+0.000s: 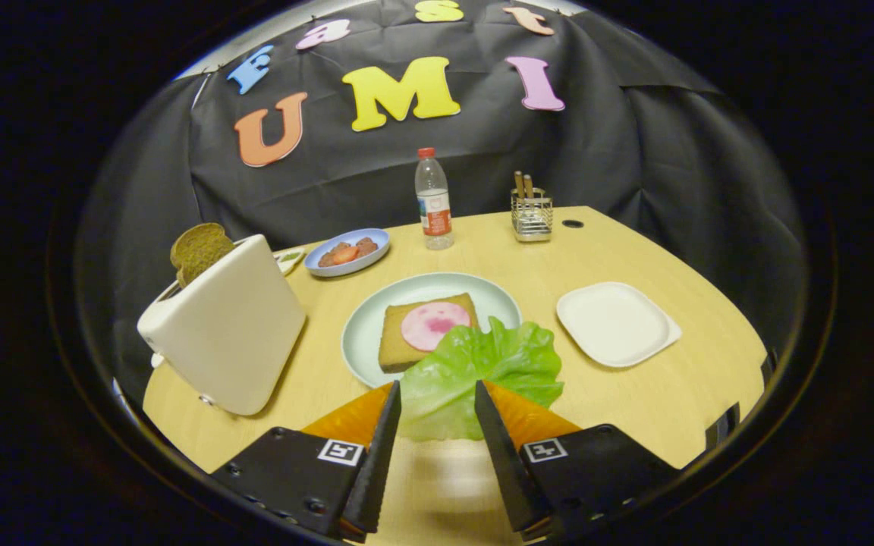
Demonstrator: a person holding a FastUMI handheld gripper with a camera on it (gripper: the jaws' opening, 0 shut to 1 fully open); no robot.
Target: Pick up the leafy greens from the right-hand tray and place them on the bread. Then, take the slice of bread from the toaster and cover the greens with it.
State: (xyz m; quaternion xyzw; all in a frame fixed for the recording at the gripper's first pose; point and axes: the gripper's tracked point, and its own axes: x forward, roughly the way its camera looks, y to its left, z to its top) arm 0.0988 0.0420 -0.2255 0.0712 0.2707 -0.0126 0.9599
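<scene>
With the lettuce leaf [475, 375] clamped between the fingers of the gripper [437, 398] just short of the ham-topped bread [395, 341], placing is judged in hand; carrying it forward over the bread is called for next

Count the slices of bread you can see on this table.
2. One slice of bread sticks out of the toaster. The other bread slice lies on the round plate under a ham round, beyond the lettuce leaf the claw holds.

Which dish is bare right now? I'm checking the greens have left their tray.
The square white tray, right of the round plate. The plate holds bread, the blue dish holds food. The gripper holds the lettuce leaf between its fingers.
</scene>
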